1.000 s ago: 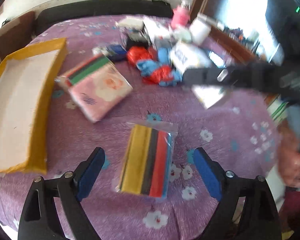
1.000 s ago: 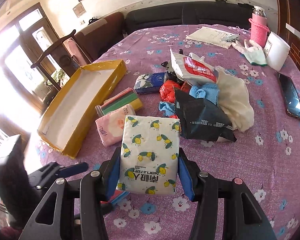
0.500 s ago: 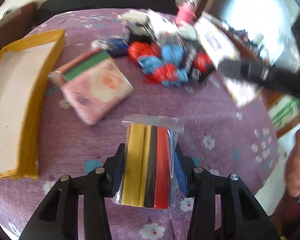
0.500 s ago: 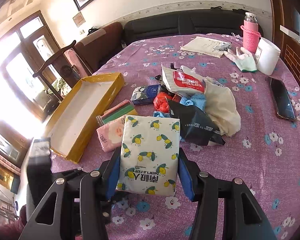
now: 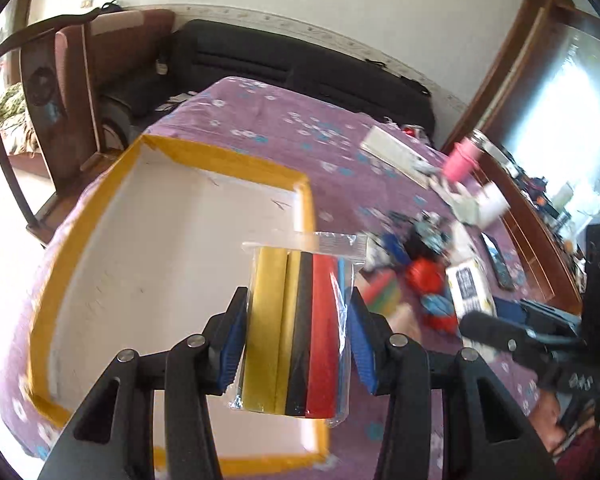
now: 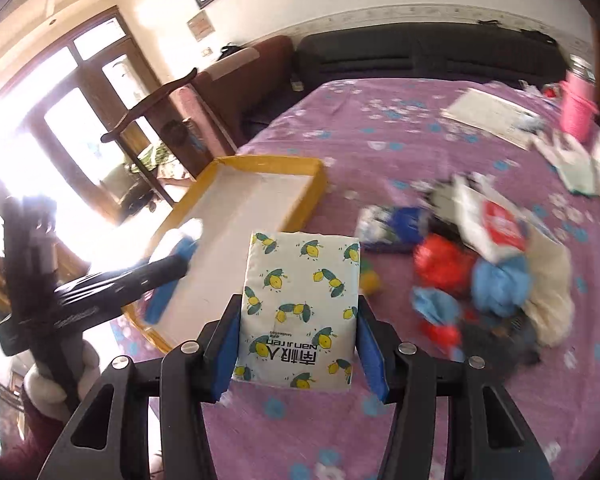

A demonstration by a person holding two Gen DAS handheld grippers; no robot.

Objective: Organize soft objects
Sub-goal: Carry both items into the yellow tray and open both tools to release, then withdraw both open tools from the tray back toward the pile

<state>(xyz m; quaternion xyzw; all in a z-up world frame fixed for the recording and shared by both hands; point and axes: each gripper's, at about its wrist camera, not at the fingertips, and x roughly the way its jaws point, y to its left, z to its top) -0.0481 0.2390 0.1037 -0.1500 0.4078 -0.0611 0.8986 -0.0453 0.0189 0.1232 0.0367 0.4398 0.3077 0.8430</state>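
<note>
Purple floral cloth [image 5: 284, 120] covers the table beneath a shallow yellow-rimmed box [image 5: 172, 240]. Left gripper [image 5: 298, 344], jaws just closed, pinches a clear-bagged stack of coloured cloths [image 5: 296, 332]; right gripper [image 6: 298, 348] clamps a soft lemon-print tissue pack [image 6: 300, 304].

Left gripper [image 5: 298, 344] angled downward, jaws clamped on a load, right gripper [image 6: 298, 344] likewise clamped, angled downward

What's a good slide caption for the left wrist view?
Left gripper clamps a clear bag of coloured cloths above the yellow-rimmed tray on the purple floral tablecloth.
</note>
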